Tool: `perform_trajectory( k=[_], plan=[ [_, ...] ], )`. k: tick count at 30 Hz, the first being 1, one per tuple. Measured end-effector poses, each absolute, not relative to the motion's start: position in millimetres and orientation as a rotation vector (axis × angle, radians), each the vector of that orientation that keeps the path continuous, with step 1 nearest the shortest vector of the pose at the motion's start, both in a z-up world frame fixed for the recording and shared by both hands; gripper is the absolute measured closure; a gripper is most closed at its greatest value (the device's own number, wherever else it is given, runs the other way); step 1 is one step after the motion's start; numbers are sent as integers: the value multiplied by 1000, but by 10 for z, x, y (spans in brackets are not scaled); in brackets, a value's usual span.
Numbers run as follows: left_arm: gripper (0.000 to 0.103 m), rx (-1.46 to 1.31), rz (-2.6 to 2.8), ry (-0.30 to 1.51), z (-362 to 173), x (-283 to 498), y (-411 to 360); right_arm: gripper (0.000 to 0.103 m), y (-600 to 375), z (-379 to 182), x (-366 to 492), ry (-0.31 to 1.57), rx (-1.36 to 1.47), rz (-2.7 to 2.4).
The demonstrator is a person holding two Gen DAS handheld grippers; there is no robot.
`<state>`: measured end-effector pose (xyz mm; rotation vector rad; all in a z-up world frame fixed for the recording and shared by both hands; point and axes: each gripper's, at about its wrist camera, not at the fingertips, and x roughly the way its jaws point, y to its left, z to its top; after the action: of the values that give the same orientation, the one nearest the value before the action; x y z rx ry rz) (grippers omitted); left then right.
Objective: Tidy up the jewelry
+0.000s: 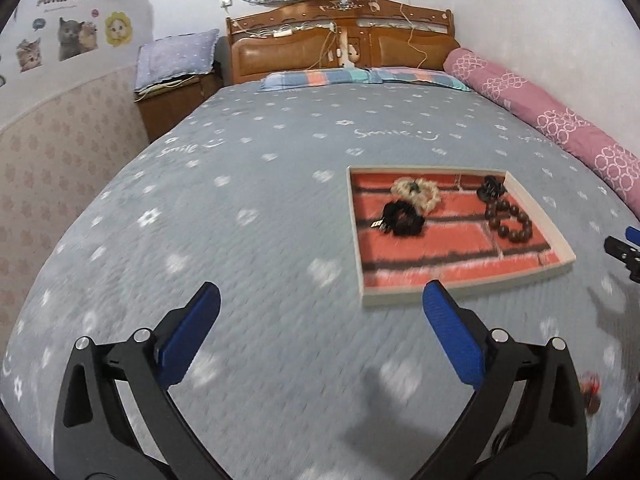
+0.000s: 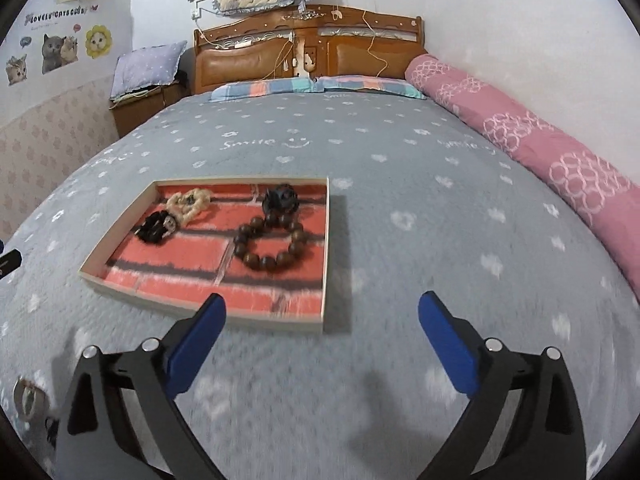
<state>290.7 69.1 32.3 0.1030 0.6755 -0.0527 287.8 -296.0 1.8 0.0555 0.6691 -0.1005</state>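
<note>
Both grippers are hanging over the grey bedspread [image 1: 260, 220] with nothing in them: the left gripper [image 1: 320, 306] is standing with its jaws spread wide and bare between the blue pads, and the right gripper [image 2: 322, 314] is doing the same, just short of the near edge of the tray [image 2: 280, 322].

The jewelry is sitting in that shallow, brick-patterned tray on the bed. A bracelet of large dark wooden beads [image 2: 270, 246] is lying flat as a loop toward the tray's right side, with a smaller dark clump [image 2: 281, 199] touching its far end. On the left, a pale beaded or braided piece [image 2: 187, 204] is overlapping a black bunched one [image 2: 156, 229]; the blur is keeping me from telling what those two are.

The wooden bracelet looks as though it is going to be light and limp overall, though each bead is hard and round, so the pads may slip off a single bead. Pinching across the strand, on the near arc of the loop, seems safest. The pale and black pieces appear soft and likely to snag on each other, so lifting one could drag its neighbour.
</note>
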Motion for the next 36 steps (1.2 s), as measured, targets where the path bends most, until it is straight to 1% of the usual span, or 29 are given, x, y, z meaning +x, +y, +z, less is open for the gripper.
perform_trajectory(
  k=[9, 19, 28, 36],
  plan=[
    [5, 43, -7, 691, 143, 2370, 1018, 8, -2862, -148, 2250, 701, -21, -153],
    [5, 13, 17, 701, -64, 1906, 1130, 8, -2821, -288, 1803, 714, -6, -160],
    [5, 8, 28, 691, -230, 1590, 1204, 8, -2676, -392, 1432, 664, 6, -128],
    [5, -20, 26, 706, -332, 1493, 1300, 8, -2622, -488, 1298, 689, 33, -115]
  ],
)
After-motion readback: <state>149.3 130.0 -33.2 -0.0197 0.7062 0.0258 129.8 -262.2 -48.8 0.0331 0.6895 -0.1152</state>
